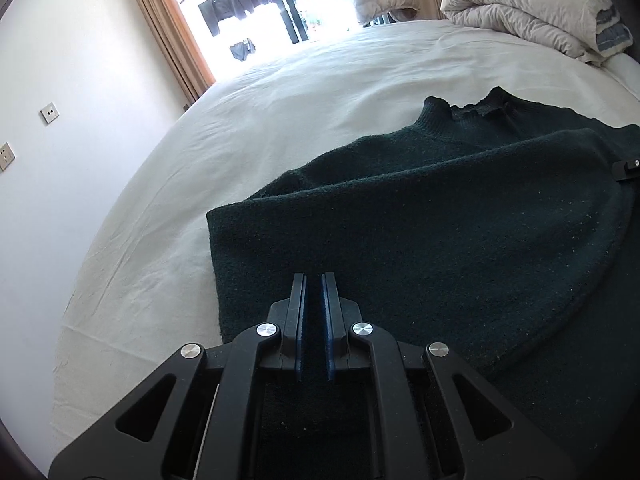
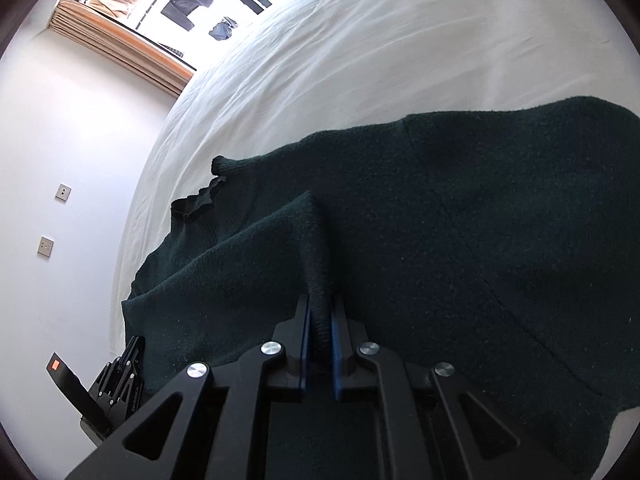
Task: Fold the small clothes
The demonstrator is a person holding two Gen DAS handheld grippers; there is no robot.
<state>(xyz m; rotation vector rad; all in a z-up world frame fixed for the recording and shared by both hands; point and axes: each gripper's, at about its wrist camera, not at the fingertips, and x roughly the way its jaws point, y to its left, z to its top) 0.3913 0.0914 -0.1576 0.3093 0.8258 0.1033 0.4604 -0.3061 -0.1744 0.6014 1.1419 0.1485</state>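
A dark green knit sweater (image 1: 440, 220) lies on the white bed, with its ribbed collar (image 1: 472, 110) toward the far side and a flap folded over its body. My left gripper (image 1: 314, 280) is shut at the sweater's left edge, and dark cloth fills the narrow gap between its blue pads. In the right wrist view the sweater (image 2: 440, 220) spreads wide, and my right gripper (image 2: 320, 308) is shut on a raised ribbed fold of it. The left gripper (image 2: 134, 344) shows at the sweater's lower left edge. The right gripper's tip (image 1: 626, 170) peeks in at the right border.
The white bed sheet (image 1: 280, 120) stretches beyond the sweater. A rolled duvet (image 1: 532, 12) sits at the far right corner. A white wall with sockets (image 1: 49, 113) runs along the left, close to the bed. A curtained bright window (image 1: 168, 28) is at the back.
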